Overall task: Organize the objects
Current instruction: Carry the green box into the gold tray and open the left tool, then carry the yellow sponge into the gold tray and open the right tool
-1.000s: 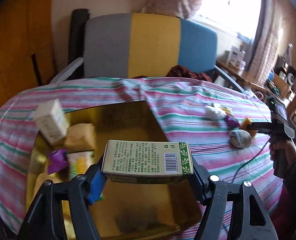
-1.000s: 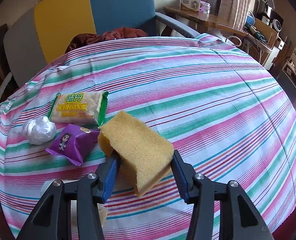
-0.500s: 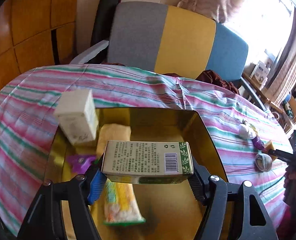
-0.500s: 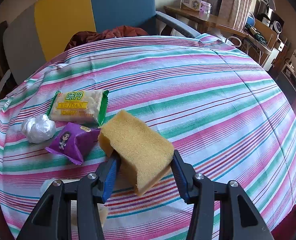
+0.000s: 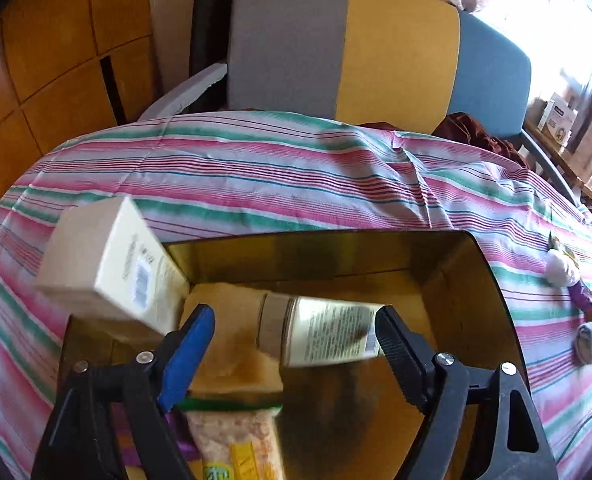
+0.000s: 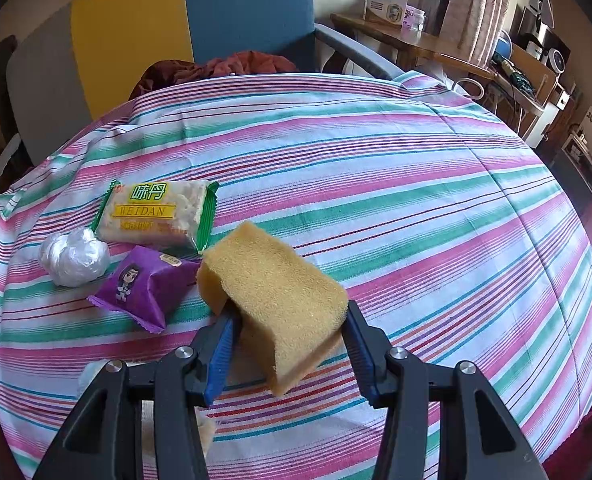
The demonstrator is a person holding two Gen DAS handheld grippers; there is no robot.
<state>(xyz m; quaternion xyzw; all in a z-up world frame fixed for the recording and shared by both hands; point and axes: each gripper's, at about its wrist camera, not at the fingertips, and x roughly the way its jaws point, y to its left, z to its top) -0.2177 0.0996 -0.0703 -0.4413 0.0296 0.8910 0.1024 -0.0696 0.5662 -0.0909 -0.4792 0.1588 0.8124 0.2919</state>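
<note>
Left tongs: my left tongs [image 5: 293, 330] hang over the gold tray [image 5: 492, 284] and their jaws are opening; the printed carton [image 5: 324, 336] lies between the pads, blurred, and the blue pad plainly stands clear of it, so I judge it is leaving my grip.
Carton, place: just past my fingertips, over the middle of the tray, above the yellow sponge in the tray [image 5: 231, 320].
Carton, long axis: it runs across the gap from the blue pad toward the black one, tipped a little; its brown end faces the blue pad and its barcode end sits against the black pad.
Tray neighbours: a pale box [image 5: 107, 264] leans on the near-left corner; a snack packet [image 5: 235, 440] lies beneath my left finger.
Right tongs: my right tongs [image 6: 285, 338] are clamped on the loose sponge [image 6: 273, 292], lifted off the striped desk [image 6: 416, 200].
Sponge, long axis: it runs away from me and up to the left, bent over where the pads squeeze it.
Deciding relation: the tray lies off to my left from the right tongs, outside the right camera's view; my left hand is the nearer one to it.
Still on the desk: a Weidan biscuit pack [image 6: 157, 210], a purple sachet [image 6: 145, 286] and a crumpled plastic ball [image 6: 73, 256], all just left of the sponge.
</note>
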